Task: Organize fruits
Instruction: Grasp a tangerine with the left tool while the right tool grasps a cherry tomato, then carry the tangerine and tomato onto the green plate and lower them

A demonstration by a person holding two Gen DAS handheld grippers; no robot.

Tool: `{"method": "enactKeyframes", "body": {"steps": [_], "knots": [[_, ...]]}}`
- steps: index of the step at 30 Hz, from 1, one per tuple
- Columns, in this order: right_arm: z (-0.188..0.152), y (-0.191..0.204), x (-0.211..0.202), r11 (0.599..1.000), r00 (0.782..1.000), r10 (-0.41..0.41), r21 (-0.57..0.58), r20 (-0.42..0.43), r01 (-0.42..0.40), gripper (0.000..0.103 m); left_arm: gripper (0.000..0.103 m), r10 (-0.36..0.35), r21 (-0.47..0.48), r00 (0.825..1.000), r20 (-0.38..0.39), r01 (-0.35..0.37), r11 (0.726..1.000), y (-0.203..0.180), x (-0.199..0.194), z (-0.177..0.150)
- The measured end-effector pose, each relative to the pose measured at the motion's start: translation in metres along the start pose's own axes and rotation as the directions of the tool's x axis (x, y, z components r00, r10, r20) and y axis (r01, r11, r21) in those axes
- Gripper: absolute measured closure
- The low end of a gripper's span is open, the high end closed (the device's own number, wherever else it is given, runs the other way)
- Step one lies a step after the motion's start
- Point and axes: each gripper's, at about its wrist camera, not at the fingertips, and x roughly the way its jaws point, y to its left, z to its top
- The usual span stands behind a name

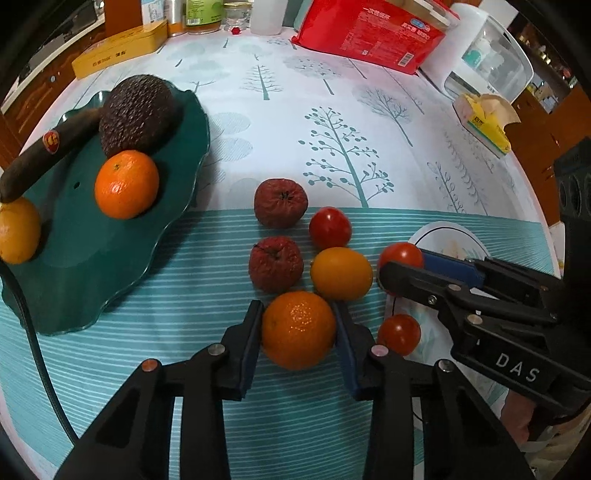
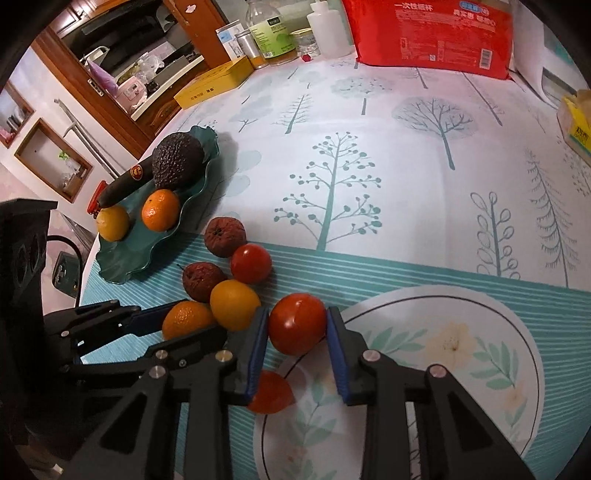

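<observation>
My left gripper (image 1: 298, 328) is shut on an orange mandarin (image 1: 298, 330) that rests on the tablecloth; it also shows in the right wrist view (image 2: 186, 319). My right gripper (image 2: 297, 323) is shut on a red tomato (image 2: 297, 324) at the edge of a white floral plate (image 2: 480, 350); the tomato also shows in the left wrist view (image 1: 402, 256). Beside them lie a yellow-orange fruit (image 1: 341, 273), two wrinkled dark red fruits (image 1: 280, 202) (image 1: 275, 264) and two more tomatoes (image 1: 330, 227) (image 1: 399, 334). A green plate (image 1: 110, 266) at the left holds an avocado (image 1: 136, 114), a mandarin (image 1: 126, 184), a yellow fruit (image 1: 16, 230) and a dark banana (image 1: 48, 155).
At the table's far edge stand a red package (image 1: 369, 33), a yellow box (image 1: 118, 53), jars and bottles (image 1: 203, 14), a white appliance (image 1: 487, 55) and a tissue box (image 1: 484, 122). A black cable (image 1: 33, 339) runs past the green plate.
</observation>
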Motion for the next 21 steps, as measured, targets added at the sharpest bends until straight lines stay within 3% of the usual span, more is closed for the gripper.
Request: {"method": "enactKeyframes", "body": {"steps": [17, 21], "knots": [[-0.034, 0.038, -0.063, 0.999, 0.996, -0.041, 0.032, 0.08, 0.039, 0.072, 0.068, -0.041, 0.049, 0.999, 0.035, 0.039, 0.998, 0.01, -0.062, -0.04], [-0.044, 0.064, -0.079, 0.998, 0.993, -0.061, 0.017, 0.102, 0.059, 0.072, 0.068, -0.007, 0.061, 0.998, 0.064, 0.003, 0.998, 0.022, -0.09, -0.049]]}}
